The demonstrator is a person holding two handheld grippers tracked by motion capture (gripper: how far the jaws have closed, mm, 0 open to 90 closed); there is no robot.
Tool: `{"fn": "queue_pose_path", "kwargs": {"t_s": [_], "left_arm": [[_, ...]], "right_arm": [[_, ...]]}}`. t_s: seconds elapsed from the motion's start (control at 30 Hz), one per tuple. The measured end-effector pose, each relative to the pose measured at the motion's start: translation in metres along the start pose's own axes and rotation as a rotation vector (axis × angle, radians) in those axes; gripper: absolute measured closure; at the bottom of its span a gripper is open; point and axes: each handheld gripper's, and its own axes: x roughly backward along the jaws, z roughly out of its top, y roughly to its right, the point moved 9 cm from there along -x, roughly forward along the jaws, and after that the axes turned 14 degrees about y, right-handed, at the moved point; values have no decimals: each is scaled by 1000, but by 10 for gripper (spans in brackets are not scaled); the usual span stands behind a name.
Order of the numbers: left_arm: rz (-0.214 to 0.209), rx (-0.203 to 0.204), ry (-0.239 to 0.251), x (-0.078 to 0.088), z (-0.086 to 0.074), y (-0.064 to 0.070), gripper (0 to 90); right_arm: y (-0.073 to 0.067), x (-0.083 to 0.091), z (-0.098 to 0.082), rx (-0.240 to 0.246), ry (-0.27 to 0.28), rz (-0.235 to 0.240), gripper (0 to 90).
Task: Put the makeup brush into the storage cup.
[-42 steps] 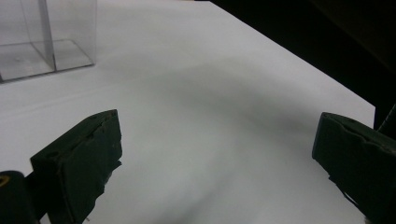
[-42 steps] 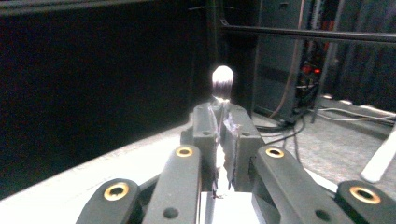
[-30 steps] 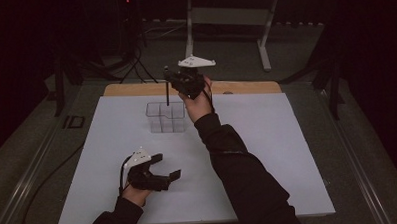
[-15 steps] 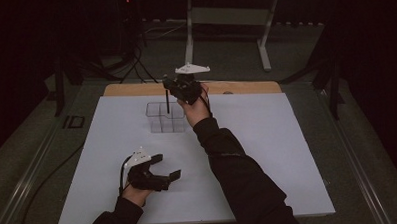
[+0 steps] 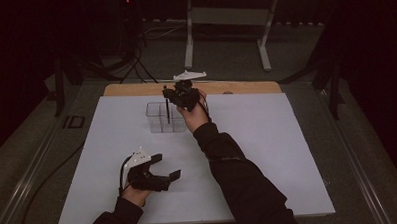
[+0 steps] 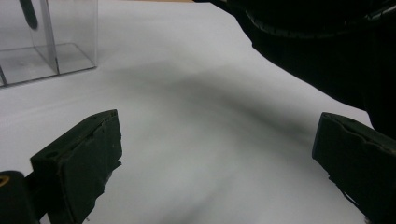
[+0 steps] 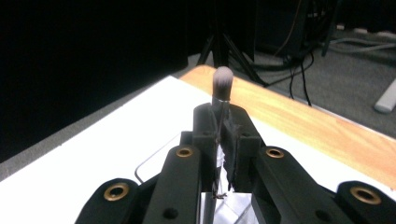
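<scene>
high view is showing the left gripper (image 5: pixel 164 166) idling wide open on the white mat (image 5: pixel 268 154) while the right gripper (image 5: pixel 172 95), clamping a makeup brush (image 5: pixel 167 112) upright, is hanging it straight above the clear organizer (image 5: pixel 159 118).

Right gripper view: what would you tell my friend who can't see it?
Two black jaws of the right gripper are shut on a thin makeup brush, its soft bristle tip pointing up. Beyond lie the white table cover and a wooden edge.
</scene>
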Motion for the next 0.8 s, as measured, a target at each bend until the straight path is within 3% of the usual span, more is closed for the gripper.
{"fn": "queue_pose_path", "kwargs": {"t_s": [0.3, 0.7, 0.73, 0.77, 0.8], "left_arm": [[4, -1, 1, 0, 0, 0, 28], [6, -5, 3, 0, 1, 0, 28], [7, -5, 5, 0, 1, 0, 28], [7, -5, 6, 0, 1, 0, 28], [7, -7, 5, 0, 1, 0, 28]], "right_arm": [[3, -1, -13, -30, -44, 0, 838], [-1, -7, -37, -13, -129, 9, 814], [-1, -8, -36, -22, -126, 8, 726], [-1, -8, -35, -6, -131, 5, 551], [-2, -6, -34, 1, -125, 7, 479]]}}
